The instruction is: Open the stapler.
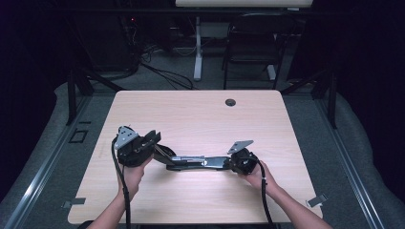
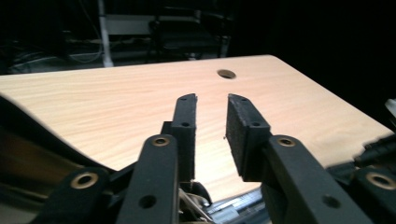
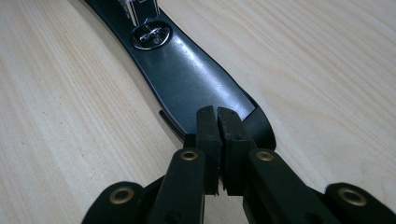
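Pinching one end of the black leather belt [image 3: 187, 79], my right hand-held gripper [image 3: 217, 122] has its jaws shut on it. My left hand-held gripper [image 2: 211, 119] stands slightly parted, empty. Belt lies flat across the wooden surface [image 1: 200, 114] between both.

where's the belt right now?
High view: belt lies flat at the table's near middle, between the left gripper and right gripper.

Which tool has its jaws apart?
The left tool: a clear gap between its pads, nothing in it. The right tool is shut at the black strap's end.
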Demonstrator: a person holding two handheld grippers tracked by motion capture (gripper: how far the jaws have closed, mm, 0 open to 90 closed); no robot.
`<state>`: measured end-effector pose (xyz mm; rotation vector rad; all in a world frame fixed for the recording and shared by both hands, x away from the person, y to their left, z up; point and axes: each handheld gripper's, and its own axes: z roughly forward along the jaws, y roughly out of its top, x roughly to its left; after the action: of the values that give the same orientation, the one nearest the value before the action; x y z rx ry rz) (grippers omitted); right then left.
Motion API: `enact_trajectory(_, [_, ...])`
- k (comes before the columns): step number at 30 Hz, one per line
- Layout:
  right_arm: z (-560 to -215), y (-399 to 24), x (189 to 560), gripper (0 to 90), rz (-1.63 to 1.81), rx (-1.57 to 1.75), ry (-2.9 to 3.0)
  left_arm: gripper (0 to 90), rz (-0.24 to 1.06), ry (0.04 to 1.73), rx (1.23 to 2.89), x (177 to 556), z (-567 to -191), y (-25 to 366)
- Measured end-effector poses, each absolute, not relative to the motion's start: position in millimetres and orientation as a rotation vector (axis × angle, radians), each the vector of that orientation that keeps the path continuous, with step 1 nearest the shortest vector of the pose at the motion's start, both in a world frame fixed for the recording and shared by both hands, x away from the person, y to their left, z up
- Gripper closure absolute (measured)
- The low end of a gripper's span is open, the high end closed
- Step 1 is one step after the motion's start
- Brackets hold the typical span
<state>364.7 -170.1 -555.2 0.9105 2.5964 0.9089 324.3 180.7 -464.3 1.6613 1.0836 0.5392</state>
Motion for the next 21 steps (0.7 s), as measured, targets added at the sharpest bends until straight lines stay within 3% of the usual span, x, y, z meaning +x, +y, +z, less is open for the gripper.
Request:
enact_trajectory(7, [-553.2, -168.9, 366.1, 82.2, 0.872, 0.894, 2.604, 49.6, 0.449, 1.007, 1.795, 319.0, -465.5, 163.1])
enact_trajectory(17, [-535.5, -175.5, 372.1, 57.5, 0.83, 0.887, 2.662, 27.7, 0.245, 0.908, 2.058, 318.8, -480.2, 154.4])
enact_trajectory(21, [-527.9, -178.7, 371.0, 47.1, 0.833, 0.894, 2.648, 22.2, 0.226, 0.9, 2.122, 317.6, -485.4, 154.3])
